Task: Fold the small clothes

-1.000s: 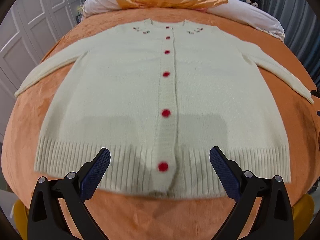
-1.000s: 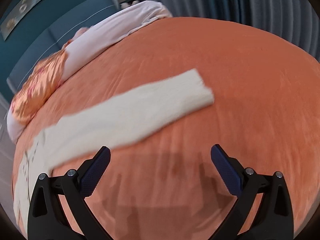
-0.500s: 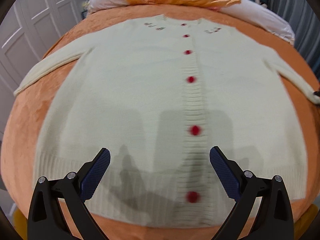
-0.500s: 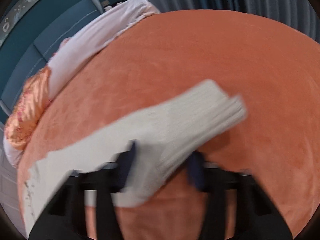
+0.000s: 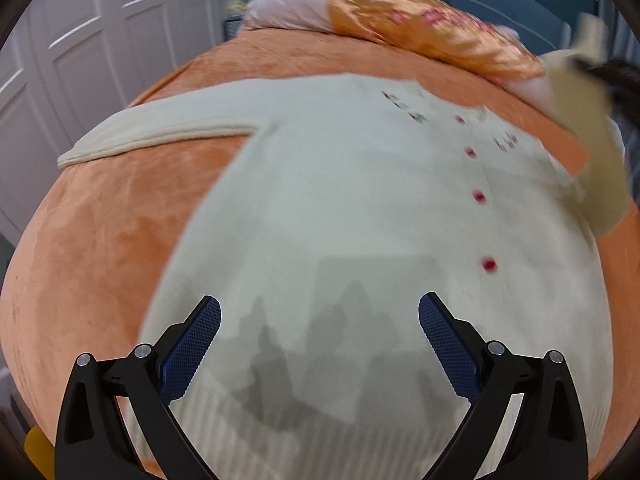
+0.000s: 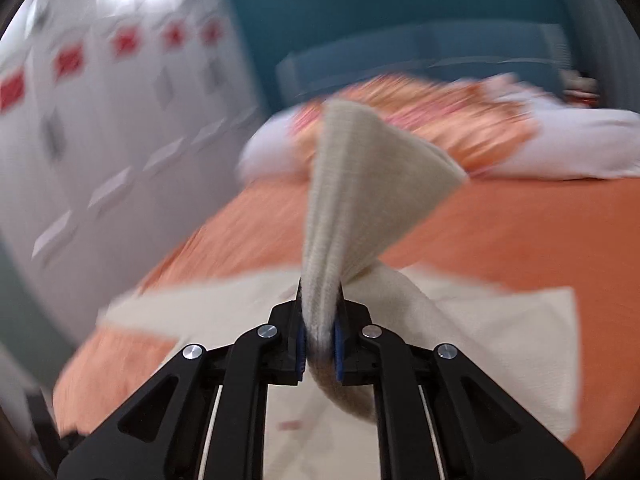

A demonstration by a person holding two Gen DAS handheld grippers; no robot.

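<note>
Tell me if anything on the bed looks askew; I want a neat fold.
Nothing damaged. Only the cardigan's one sleeve is off the bedspread, lifted and bunched in the closing right gripper; the other sleeve lies flat.

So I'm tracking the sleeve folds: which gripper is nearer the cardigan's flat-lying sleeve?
Left. The left gripper hovers open over the hem, with the flat sleeve ahead. The right gripper is closing on the other sleeve.
</note>
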